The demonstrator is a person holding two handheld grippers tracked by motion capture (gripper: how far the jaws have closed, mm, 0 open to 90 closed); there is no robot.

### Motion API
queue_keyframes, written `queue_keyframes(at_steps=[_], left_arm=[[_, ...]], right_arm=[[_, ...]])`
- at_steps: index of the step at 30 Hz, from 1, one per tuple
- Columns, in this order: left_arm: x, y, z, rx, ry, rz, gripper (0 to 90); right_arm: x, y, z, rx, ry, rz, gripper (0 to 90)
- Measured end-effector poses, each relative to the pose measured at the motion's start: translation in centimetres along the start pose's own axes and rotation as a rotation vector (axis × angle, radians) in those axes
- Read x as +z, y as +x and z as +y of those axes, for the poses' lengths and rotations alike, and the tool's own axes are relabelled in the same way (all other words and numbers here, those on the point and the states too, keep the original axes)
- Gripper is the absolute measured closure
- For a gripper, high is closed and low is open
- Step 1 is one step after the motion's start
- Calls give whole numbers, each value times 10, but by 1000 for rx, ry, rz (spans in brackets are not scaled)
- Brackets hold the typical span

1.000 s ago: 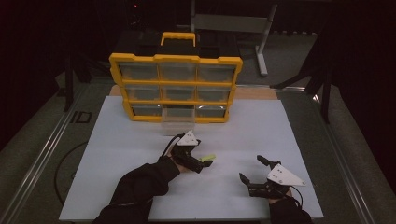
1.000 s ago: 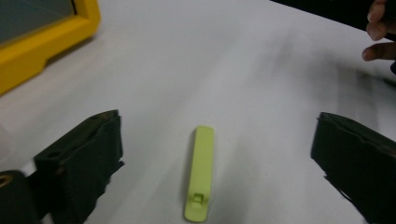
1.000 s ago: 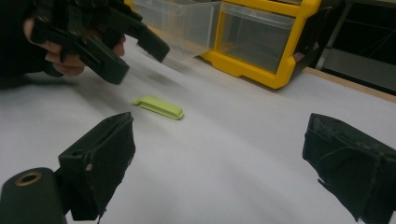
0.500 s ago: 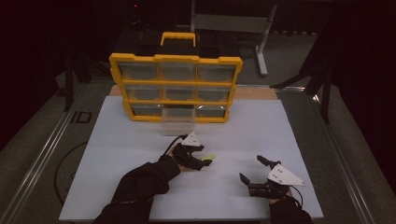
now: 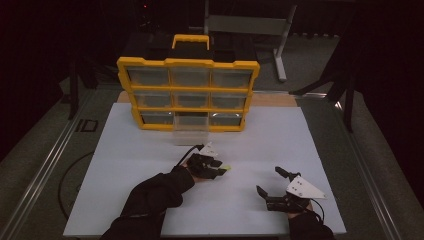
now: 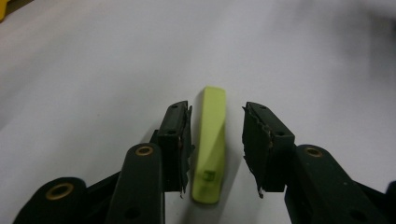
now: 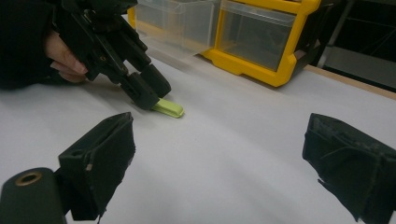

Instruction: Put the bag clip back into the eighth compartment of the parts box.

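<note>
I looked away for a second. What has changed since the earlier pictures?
Hardly anything. The left tongs stay open, straddling the yellow-green piece on the white sheet, not gripping it. The right tongs stay open and empty; the drawer cabinet is unmoved.

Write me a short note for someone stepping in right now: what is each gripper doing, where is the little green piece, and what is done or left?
Left gripper: open, low on the white table, jaws either side of the green piece with a gap on each side, so not yet gripped.
Right gripper: open, holding nothing, resting off to the right, apart from the piece.
Green piece: lying flat on the table in front of the yellow drawer organizer.
Organizer: the bottom middle drawer is pulled out.
Done: drawer opened, left gripper lined up.
Left: close on the piece and lift it; probably it goes in the open drawer.
</note>
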State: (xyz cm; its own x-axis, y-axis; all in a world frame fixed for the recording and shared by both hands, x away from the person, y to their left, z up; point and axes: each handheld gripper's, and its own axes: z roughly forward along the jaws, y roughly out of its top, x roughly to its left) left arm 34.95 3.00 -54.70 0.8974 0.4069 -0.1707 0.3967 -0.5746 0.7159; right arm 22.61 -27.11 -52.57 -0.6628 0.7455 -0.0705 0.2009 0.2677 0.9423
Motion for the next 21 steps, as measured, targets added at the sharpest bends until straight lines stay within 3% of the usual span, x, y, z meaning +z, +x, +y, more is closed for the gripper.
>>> queue_keyframes(at_steps=[8,16,21], left_arm=[[3,1,3,11,37,13,719],[3,-3,6,57,70,45,768],[3,-2,7,61,76,37,780]], right_arm=[[0,0,0,0,-2,1,91],[0,0,0,-1,1,2,91],[0,0,0,-2,2,4,91]])
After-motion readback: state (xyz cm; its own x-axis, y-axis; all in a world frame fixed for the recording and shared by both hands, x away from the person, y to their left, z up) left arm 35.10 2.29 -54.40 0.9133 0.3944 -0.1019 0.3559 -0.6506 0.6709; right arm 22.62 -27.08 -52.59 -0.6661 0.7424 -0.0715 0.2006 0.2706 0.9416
